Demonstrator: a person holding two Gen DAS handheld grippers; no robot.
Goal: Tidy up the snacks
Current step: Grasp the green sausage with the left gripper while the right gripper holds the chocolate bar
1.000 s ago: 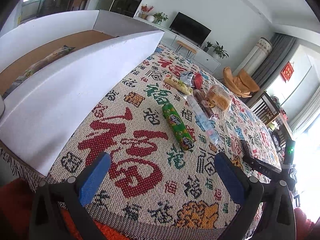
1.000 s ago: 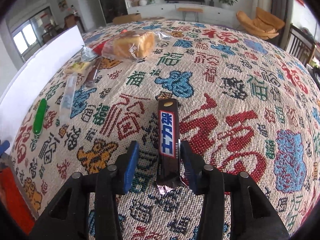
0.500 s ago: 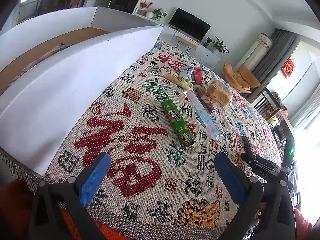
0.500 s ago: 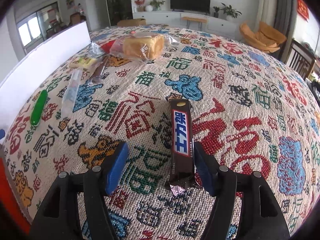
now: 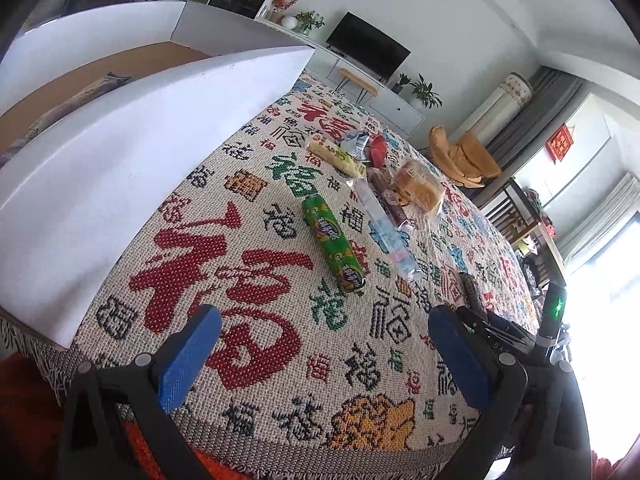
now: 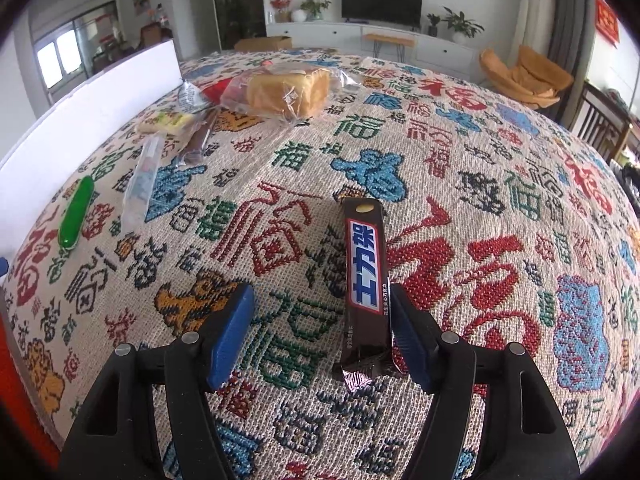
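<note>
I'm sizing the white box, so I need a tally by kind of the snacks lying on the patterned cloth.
Brown chocolate bar: 1
Green tube of sweets: 1
Clear pack of pale blue sweets: 1
Wrapped bread loaf: 1
Yellow wrapped bar: 1
Dark brown stick: 1
Silver-blue packet: 1
Red packet: 1
Total: 8

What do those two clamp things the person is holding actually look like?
Both look alike: the left gripper and the right gripper each have two black plastic fingers shaped like angular arms, studded with round silver pivot pins. The jaws carry bright blue ribbed pads. In the left wrist view, the right tool's black body shows a small green light. No sleeves are visible.
</note>
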